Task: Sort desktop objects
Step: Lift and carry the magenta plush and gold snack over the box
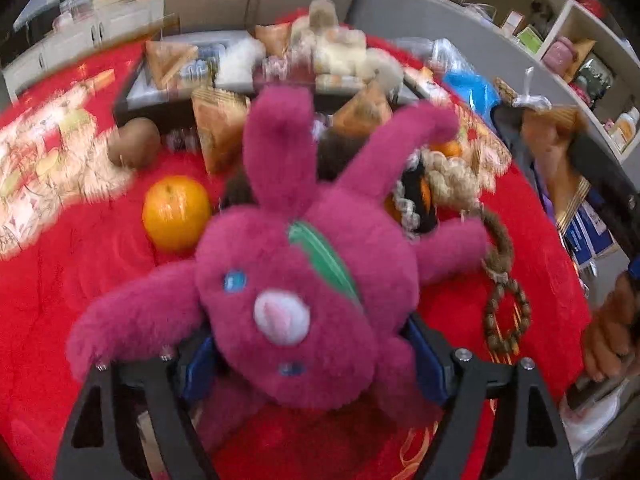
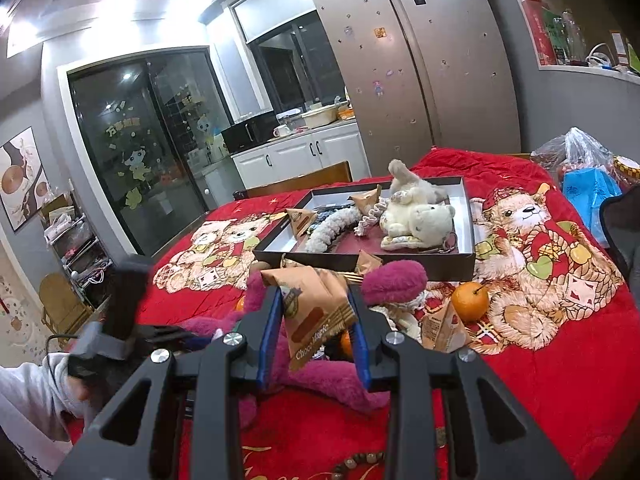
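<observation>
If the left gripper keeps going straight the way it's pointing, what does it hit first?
The magenta plush rabbit. Its head already lies between the spread fingers of the left gripper, so going straight on would press into the toy, then the red blanket under it. Whether the fingers already touch the plush isn't clear.

The plush rabbit (image 1: 304, 300) lies on the blanket (image 1: 72, 272) at frame centre in the left wrist view, between the left gripper (image 1: 312, 364) fingers. An orange (image 1: 177, 212) sits to its upper left, a kiwi (image 1: 134, 143) above that, a bead bracelet (image 1: 506, 316) to its right – the tray (image 2: 466, 258) lies behind, holding a plush bear (image 2: 416, 222).
</observation>
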The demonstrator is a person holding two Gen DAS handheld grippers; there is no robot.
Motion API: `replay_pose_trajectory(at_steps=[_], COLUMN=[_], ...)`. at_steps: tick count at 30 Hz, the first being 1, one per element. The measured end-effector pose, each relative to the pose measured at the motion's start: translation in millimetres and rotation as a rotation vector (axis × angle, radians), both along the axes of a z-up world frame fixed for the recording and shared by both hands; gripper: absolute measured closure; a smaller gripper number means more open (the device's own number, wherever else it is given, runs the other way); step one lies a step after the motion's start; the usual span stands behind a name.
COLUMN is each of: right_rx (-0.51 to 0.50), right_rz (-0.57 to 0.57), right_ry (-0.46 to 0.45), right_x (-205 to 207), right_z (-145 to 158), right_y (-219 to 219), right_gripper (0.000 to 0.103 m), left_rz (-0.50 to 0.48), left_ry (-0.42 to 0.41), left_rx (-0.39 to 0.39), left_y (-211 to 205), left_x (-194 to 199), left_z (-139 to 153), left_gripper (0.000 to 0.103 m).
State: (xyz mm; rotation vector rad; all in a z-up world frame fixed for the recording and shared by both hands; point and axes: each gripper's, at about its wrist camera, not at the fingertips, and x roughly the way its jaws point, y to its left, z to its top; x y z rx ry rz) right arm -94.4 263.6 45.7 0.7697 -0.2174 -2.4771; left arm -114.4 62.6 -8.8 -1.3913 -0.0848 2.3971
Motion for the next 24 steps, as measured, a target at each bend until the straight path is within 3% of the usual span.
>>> replay_pose_trajectory(at_steps=[4, 6, 8, 11, 24], right_rx=[0.001, 0.000, 0.000, 0.003, 0.011], right_rz=[0.005, 0.005, 0.002, -0.001, -0.005], right_ry=[-0.004, -0.003, -0.002, 0.006, 0.043], right_x=[-1, -1, -1, 0, 5], right_z=[-1, -1, 0, 1, 6], right_y=[-2, -2, -2, -2, -3], right_gripper=[0.070, 0.070, 0.070, 0.070, 0.071], left_rz=[-0.019, -0.035, -0.034, -0.023, 0.015], left_ry=[0.047, 0.070, 0.083, 0.101, 0.435], left_rx=[-0.084, -0.119, -0.116, -0.153, -0.179], left_y=[10, 12, 10, 8, 4], left_x=[4, 7, 13, 18, 48], left_z=[-1, 0, 3, 7, 62], left_gripper=[0.020, 0.028, 0.034, 0.034, 0.034])
